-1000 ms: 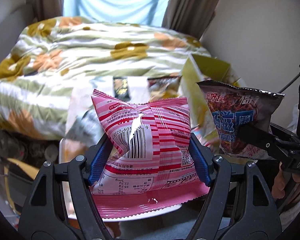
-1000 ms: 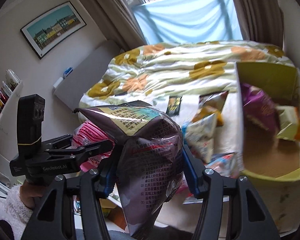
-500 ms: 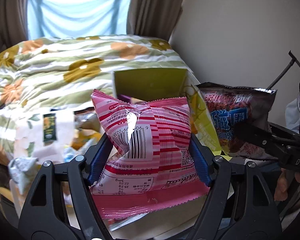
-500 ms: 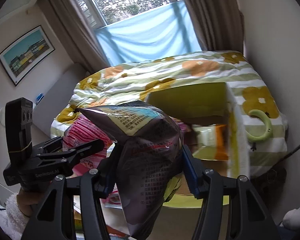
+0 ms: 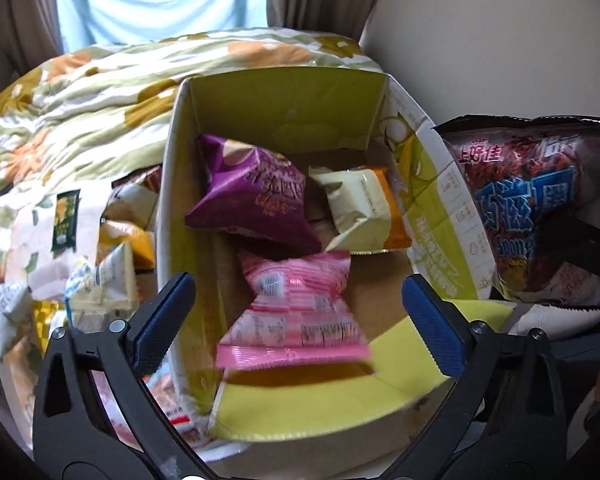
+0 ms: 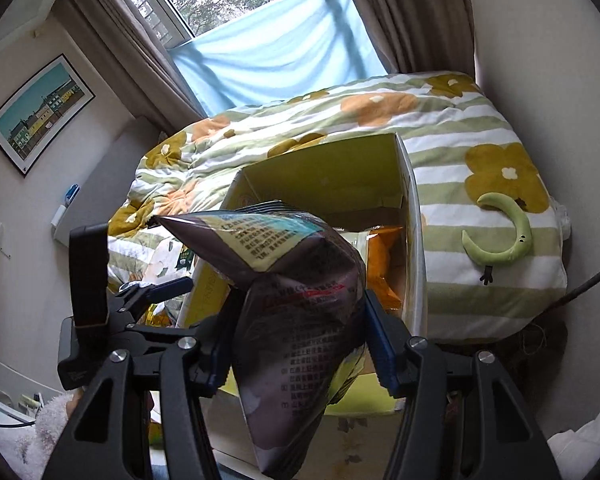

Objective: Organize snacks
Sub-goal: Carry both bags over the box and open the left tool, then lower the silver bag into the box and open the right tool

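My left gripper (image 5: 298,312) is open above a yellow-green cardboard box (image 5: 284,108). A pink striped snack bag (image 5: 296,312), blurred, sits free between the jaws inside the box, beside a purple bag (image 5: 256,204) and a cream and orange bag (image 5: 360,208). My right gripper (image 6: 300,340) is shut on a dark snack bag (image 6: 296,320) and holds it above the box's near edge (image 6: 328,176). That dark bag also shows at the right of the left wrist view (image 5: 528,200).
Several loose snack packets (image 5: 100,264) lie on the bed left of the box. A flowered quilt (image 6: 380,112) covers the bed. A green moon-shaped toy (image 6: 504,236) lies right of the box. A wall stands close on the right.
My left gripper has opened and let go of the pink striped bag, which now lies in the box. Both grippers have moved over the box. The right gripper still holds the dark bag.
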`<act>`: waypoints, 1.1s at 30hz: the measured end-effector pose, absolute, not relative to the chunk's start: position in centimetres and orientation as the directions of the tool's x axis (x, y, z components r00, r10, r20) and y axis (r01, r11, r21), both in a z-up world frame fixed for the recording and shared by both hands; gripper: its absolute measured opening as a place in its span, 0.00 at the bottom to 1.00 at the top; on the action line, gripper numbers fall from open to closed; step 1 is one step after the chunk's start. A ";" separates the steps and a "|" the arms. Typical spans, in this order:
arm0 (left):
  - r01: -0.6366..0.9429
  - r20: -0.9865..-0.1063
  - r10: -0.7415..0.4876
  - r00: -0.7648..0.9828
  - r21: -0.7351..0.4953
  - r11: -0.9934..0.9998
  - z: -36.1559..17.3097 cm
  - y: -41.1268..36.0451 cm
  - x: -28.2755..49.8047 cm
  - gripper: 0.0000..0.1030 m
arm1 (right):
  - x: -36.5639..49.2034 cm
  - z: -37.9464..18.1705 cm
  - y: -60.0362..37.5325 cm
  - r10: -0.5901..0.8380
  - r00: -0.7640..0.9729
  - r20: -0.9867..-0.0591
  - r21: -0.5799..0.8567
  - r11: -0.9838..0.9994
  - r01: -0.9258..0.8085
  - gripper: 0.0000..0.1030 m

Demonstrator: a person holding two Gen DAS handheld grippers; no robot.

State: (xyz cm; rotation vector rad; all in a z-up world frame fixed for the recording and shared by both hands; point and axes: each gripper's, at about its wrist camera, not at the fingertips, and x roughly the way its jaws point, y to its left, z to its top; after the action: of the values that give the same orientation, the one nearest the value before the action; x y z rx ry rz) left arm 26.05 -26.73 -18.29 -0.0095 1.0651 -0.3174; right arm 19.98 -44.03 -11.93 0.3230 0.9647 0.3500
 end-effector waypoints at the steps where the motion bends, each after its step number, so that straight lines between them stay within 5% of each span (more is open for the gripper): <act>1: 0.243 -0.858 -0.258 0.444 -0.162 0.956 -18.3 -26.2 26.1 0.99 | 20.1 -12.0 -44.3 0.434 0.520 -0.736 0.421 0.894 -0.149 0.52; 20: 0.131 -0.861 -0.133 0.492 -0.078 0.988 -16.3 -22.1 23.3 0.99 | 22.7 -15.7 -41.6 0.420 0.461 -0.782 0.396 0.905 -0.152 0.53; 23: 0.131 -0.857 -0.123 0.501 -0.065 0.989 -16.2 -21.9 23.0 0.99 | 22.7 -16.5 -41.7 0.397 0.465 -0.791 0.386 0.914 -0.124 0.77; 24: 0.131 -0.856 -0.120 0.502 -0.061 0.989 -16.2 -21.9 22.9 0.99 | 22.7 -16.7 -41.8 0.397 0.469 -0.789 0.388 0.914 -0.120 0.93; 33: 0.125 -0.856 -0.146 0.496 -0.096 0.987 -16.3 -21.9 21.9 0.99 | 21.2 -16.7 -42.3 0.400 0.476 -0.784 0.389 0.913 -0.127 0.95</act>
State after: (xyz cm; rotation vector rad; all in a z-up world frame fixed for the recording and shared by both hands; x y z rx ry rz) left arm 21.89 -21.86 -16.27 -0.0224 1.0394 -0.1645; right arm 21.19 -42.31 -16.71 0.2949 1.0287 0.3275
